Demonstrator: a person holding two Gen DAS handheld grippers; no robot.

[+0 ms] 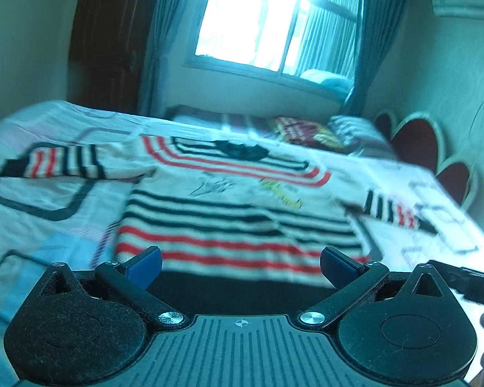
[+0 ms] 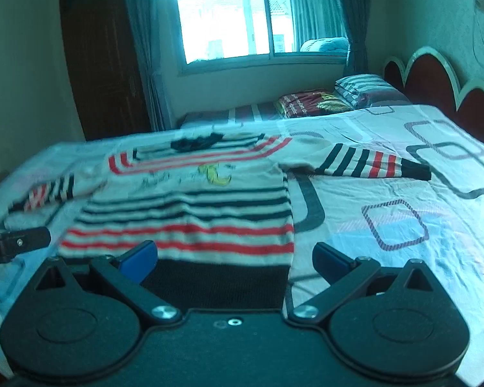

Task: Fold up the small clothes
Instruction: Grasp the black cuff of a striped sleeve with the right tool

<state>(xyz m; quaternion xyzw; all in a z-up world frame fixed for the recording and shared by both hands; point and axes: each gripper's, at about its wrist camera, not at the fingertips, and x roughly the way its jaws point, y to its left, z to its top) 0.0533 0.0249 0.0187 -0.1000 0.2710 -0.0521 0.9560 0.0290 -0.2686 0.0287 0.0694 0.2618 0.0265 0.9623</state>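
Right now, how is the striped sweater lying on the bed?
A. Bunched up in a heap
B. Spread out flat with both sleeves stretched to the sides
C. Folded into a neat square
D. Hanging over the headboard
B: the striped sweater lies flat on the bed sheet, one sleeve out to each side, and both open grippers, left and right, hold nothing.

Both wrist views face the sweater low, near.
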